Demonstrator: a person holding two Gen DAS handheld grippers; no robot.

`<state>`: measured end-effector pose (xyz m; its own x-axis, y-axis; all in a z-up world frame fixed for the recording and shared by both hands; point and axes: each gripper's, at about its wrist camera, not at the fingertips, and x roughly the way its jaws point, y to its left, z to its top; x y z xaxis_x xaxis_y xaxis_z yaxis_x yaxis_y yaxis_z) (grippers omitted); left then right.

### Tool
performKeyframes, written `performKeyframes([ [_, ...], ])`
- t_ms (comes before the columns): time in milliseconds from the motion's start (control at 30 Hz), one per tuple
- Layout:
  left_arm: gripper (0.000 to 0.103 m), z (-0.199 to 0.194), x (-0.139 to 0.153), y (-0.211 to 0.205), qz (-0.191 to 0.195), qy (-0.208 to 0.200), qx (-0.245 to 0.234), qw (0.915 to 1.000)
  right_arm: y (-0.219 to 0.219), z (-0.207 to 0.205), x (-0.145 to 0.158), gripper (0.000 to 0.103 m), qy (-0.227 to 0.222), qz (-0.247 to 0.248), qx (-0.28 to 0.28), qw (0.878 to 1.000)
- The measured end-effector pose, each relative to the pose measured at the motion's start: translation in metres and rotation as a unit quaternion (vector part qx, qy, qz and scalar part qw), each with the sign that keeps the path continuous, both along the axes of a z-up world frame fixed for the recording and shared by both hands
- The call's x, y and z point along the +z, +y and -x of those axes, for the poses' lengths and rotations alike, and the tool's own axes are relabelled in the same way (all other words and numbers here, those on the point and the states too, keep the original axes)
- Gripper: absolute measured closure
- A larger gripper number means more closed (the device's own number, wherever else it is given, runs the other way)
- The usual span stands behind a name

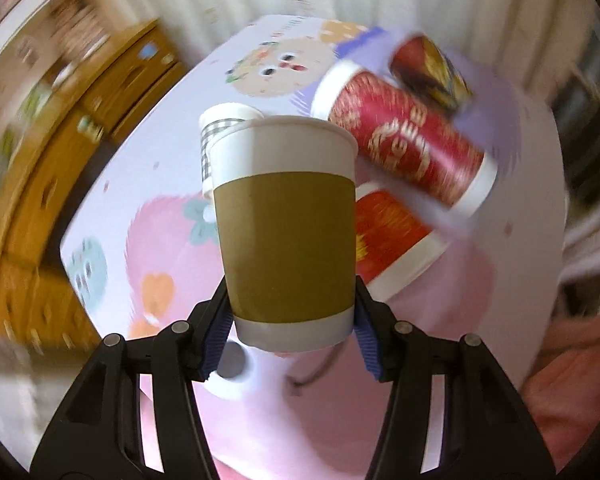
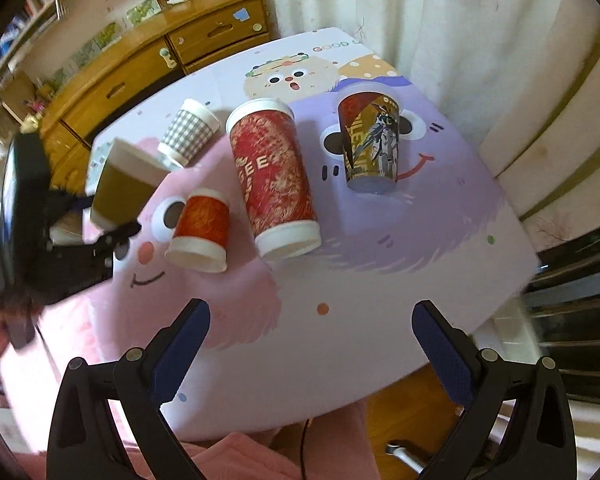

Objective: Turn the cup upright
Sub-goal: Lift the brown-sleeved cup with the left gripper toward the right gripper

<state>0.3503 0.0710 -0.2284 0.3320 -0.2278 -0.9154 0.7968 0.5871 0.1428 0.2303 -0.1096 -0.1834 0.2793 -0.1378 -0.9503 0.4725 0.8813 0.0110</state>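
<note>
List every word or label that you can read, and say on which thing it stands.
"GOOD": printed on the tablecloth at its far edge; the rest is cut off.
"EE": tall red cup, the end of a longer word.
Lettering on the illustrated cup: too distorted to read.

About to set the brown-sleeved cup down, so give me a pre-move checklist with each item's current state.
1. Left gripper clamped on the brown-sleeved cup: ok.
2. Cup rim facing up: ok in the left wrist view.
3. Cup clear of the table: ok, held in the air.
4. Landing spot free: cannot tell; the checked cup and small red cup lie close by.
5. Right gripper open and out of the way: ok.
</note>
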Motion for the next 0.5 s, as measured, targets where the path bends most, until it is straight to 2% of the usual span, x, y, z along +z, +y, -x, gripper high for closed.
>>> performKeyframes([
  [100,0.051,0.019,0.014,-0.001,0.025,0.024,0.079,0.9963,-0.035,-0.002,-0.003,0.0,0.006,-0.055,-0.005,0.998],
  [167,0.051,0.038,0.019,-0.005,0.045,0.036,0.128,0.9901,-0.055,-0.003,-0.002,0.0,0.003,-0.089,-0.006,0.996],
  [200,0.051,0.05,0.02,-0.006,0.048,0.042,0.144,0.9876,-0.063,-0.003,-0.002,0.0,0.014,-0.06,-0.017,0.998],
  [233,0.051,0.055,0.018,-0.011,0.051,0.048,0.164,0.984,-0.072,-0.003,-0.001,0.0,0.018,-0.07,-0.015,0.997],
  [267,0.051,0.066,0.016,-0.013,0.059,0.063,0.192,0.9776,-0.082,-0.003,-0.001,0.0,0.02,-0.083,-0.014,0.996],
  [400,0.051,0.098,0.009,-0.021,0.109,0.116,0.25,0.955,-0.114,0.002,-0.004,0.0,0.021,-0.152,-0.029,0.988],
  [500,0.051,0.122,-0.003,-0.031,0.127,0.137,0.283,0.9407,-0.127,0.006,-0.018,0.0,0.037,-0.206,-0.047,0.977],
])
